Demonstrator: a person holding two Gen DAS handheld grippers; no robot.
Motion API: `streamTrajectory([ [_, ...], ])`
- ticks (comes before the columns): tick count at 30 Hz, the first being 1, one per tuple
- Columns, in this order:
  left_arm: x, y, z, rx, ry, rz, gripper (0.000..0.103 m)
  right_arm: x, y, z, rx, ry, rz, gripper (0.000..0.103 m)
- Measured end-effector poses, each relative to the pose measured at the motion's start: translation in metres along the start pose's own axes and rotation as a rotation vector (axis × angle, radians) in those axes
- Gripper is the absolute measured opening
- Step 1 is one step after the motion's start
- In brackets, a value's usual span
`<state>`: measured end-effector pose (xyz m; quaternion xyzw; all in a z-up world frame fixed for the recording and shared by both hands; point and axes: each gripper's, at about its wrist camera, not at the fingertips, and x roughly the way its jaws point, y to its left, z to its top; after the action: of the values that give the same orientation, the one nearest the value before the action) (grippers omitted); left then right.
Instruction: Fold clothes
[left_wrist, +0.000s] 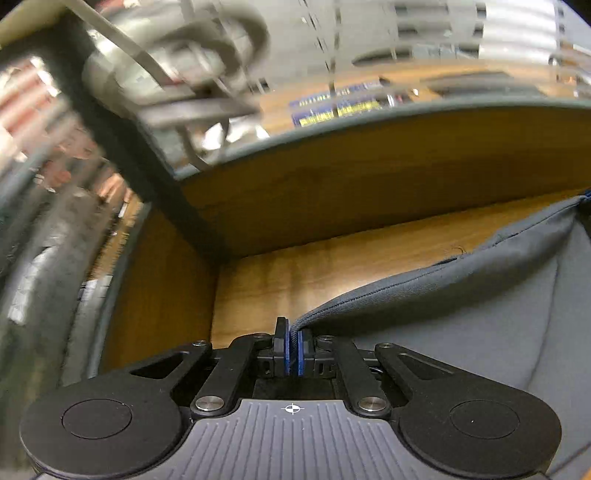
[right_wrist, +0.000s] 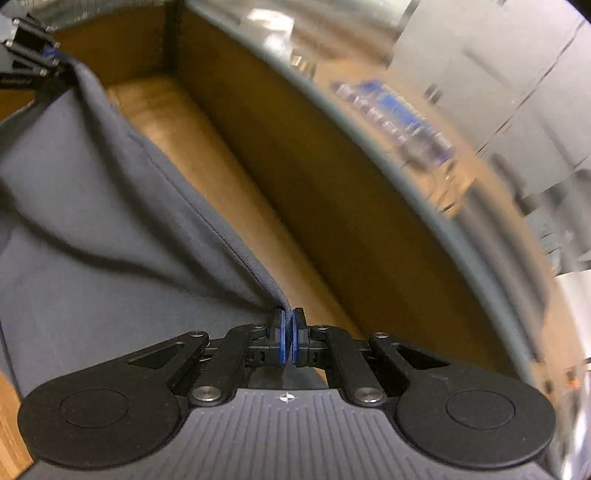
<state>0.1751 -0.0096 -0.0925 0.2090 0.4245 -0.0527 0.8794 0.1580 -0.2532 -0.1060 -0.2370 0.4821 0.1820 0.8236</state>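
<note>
Grey garment (left_wrist: 480, 314) stretched by its stitched hem between both tongs above the wooden surface (left_wrist: 332, 273). Left tongs (left_wrist: 293, 349) pinched tight on the hem; right tongs (right_wrist: 287, 341) likewise clamped. Bare strip of wood open between hem and raised back wall (left_wrist: 369, 177). Corner seen only from left; left tongs (right_wrist: 33, 55) seen from right.

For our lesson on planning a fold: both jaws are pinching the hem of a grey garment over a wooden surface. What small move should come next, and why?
Probably carry the hem forward and lower it. The left gripper and right gripper each hold the grey garment by its stitched edge, which is lifted above the wooden table, with slack cloth sagging between them.
</note>
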Motion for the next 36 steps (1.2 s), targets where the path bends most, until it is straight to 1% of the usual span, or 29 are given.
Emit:
streamTrajectory([
  [4,0.036,-0.002,0.001,0.031,0.029,-0.024,0.007,0.037,-0.007,0.003,-0.004,0.07,0.057,0.003],
  [7,0.057,0.001,0.003,0.023,0.04,-0.067,0.009,0.056,-0.011,0.007,-0.004,0.114,0.083,0.003],
  [10,0.08,0.01,0.008,-0.014,0.066,-0.146,0.01,0.065,-0.014,0.01,-0.003,0.128,0.093,0.004],
  [13,0.087,0.024,0.006,-0.065,0.074,-0.233,0.01,0.071,-0.018,0.013,0.012,0.137,0.099,0.004],
  [14,0.084,0.028,0.006,-0.083,0.067,-0.255,0.012,0.072,-0.02,0.014,0.018,0.139,0.099,0.004],
  [15,0.081,0.032,0.005,-0.101,0.06,-0.276,0.019,0.073,-0.02,0.015,0.019,0.139,0.098,0.007],
  [16,0.078,0.036,0.004,-0.119,0.053,-0.297,0.024,0.073,-0.02,0.016,0.02,0.137,0.095,0.015],
  [17,0.07,0.038,0.003,-0.12,0.038,-0.297,0.041,0.07,-0.02,0.016,0.017,0.126,0.093,0.02],
  [18,0.063,0.04,0.003,-0.12,0.023,-0.298,0.064,0.067,-0.019,0.016,0.014,0.115,0.09,0.034],
  [19,0.055,0.042,0.002,-0.121,0.008,-0.298,0.073,0.062,-0.017,0.016,0.009,0.101,0.077,0.044],
  [20,0.045,0.042,0.001,-0.121,-0.017,-0.293,0.078,0.055,-0.016,0.016,0.012,0.083,0.065,0.046],
  [21,0.035,0.043,0.0,-0.122,-0.041,-0.289,0.079,0.048,-0.014,0.016,0.015,0.066,0.053,0.047],
  [23,0.021,0.042,-0.002,-0.135,-0.048,-0.301,0.083,0.03,-0.011,0.014,0.047,0.038,0.04,0.047],
  [24,0.012,0.041,-0.007,-0.146,-0.051,-0.316,0.086,0.018,-0.002,0.011,0.065,0.022,0.042,0.047],
  [25,0.005,0.039,-0.012,-0.146,-0.051,-0.324,0.087,0.006,0.004,0.007,0.083,0.002,0.059,0.047],
  [26,-0.002,0.036,-0.017,-0.146,-0.051,-0.333,0.088,-0.009,0.013,-0.005,0.092,-0.021,0.088,0.048],
  [27,-0.009,0.033,-0.022,-0.147,-0.05,-0.342,0.088,-0.02,0.02,-0.013,0.089,-0.04,0.116,0.051],
  [28,-0.015,0.029,-0.028,-0.144,-0.048,-0.34,0.088,-0.029,0.029,-0.019,0.077,-0.058,0.141,0.056],
  [30,-0.025,0.023,-0.04,-0.141,-0.042,-0.343,0.088,-0.044,0.047,-0.032,0.036,-0.067,0.179,0.062],
  [33,-0.041,0.017,-0.058,-0.135,-0.031,-0.36,0.089,-0.052,0.075,-0.053,-0.011,-0.048,0.228,0.063],
  [35,-0.051,0.011,-0.07,-0.123,-0.021,-0.376,0.092,-0.051,0.096,-0.066,-0.03,-0.027,0.23,0.069],
  [36,-0.058,0.009,-0.076,-0.114,-0.02,-0.379,0.093,-0.05,0.107,-0.071,-0.049,-0.026,0.224,0.074],
])
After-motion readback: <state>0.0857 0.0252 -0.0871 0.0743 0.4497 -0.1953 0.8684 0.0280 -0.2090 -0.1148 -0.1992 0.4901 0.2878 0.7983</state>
